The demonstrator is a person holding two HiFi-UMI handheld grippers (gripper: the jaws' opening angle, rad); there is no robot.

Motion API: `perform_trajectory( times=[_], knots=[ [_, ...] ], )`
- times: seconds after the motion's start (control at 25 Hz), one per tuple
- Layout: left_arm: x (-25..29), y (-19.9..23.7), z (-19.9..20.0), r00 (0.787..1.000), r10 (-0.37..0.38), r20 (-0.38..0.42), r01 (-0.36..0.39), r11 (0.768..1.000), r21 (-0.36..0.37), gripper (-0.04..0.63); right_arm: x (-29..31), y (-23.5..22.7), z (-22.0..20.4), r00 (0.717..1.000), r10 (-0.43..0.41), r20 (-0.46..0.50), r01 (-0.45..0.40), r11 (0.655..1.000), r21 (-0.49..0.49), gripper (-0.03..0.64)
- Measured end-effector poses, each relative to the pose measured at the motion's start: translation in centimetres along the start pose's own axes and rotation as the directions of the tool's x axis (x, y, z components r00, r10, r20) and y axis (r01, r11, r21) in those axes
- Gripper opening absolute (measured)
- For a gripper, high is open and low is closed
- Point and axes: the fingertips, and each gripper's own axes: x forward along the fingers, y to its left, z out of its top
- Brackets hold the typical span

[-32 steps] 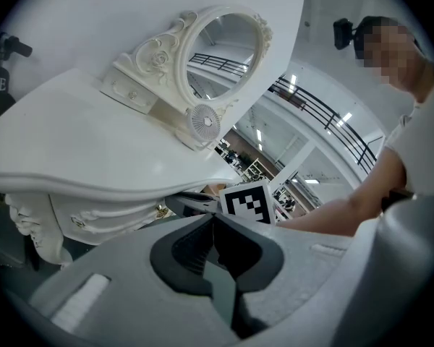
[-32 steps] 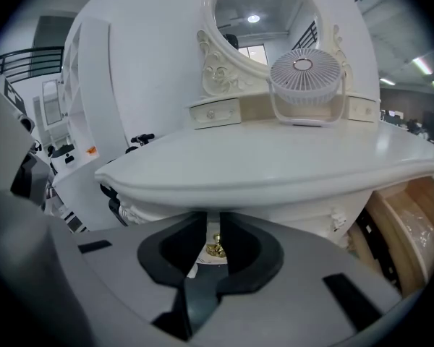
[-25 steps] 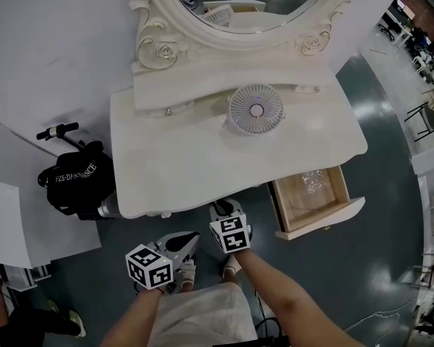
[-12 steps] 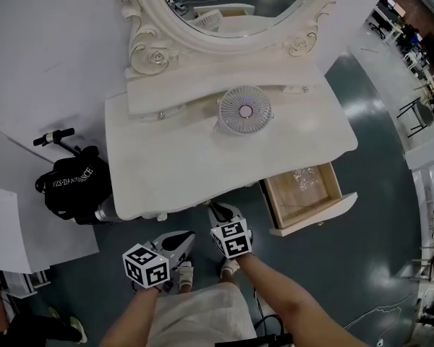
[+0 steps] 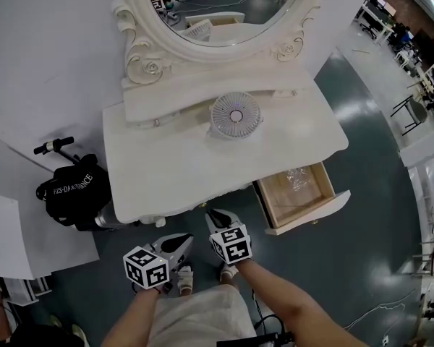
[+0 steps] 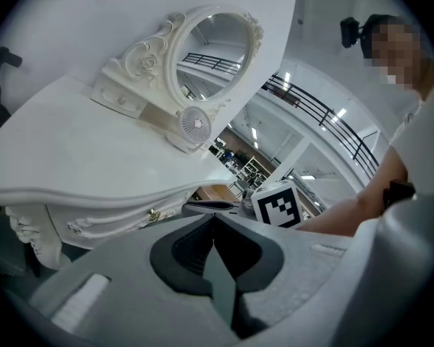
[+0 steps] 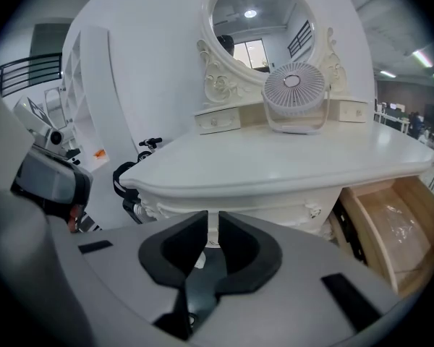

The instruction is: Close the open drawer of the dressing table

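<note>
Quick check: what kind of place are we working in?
Probably a large workshop hall, not a bedroom: the dressing table backs onto a bare white partition, on a glossy dark floor, with desks and chairs beyond.

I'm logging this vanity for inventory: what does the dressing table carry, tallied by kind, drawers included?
Mirror: 1
Fan: 1
Open drawer: 1
Small closed drawers: 2
Total: 5

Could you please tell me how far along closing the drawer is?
Done: nothing; the drawer stands pulled out of the dressing table. In hand: the right gripper, jaws slightly apart and empty, hovers clear of it. Remaining: reach its front and push it in.
</note>
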Motion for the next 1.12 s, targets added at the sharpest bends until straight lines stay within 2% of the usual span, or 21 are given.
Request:
perform_trajectory(
  times=[0.4,1.12],
  knots=[
    [-0.5,-1.6,1.1,1.0,-0.024,0.005,0.024,0.999,0.031,0.009,-3.9,0.6,1.4,0.999,0.016,0.028,-0.016,1.0,-0.02,0.057],
    [-2.5,-5.5,2.6,0.995,-0.102,-0.008,0.102,0.989,0.105,0.009,-11.7,2.0,2.9,0.994,-0.012,0.107,0.003,0.997,0.083,0.057]
  ],
)
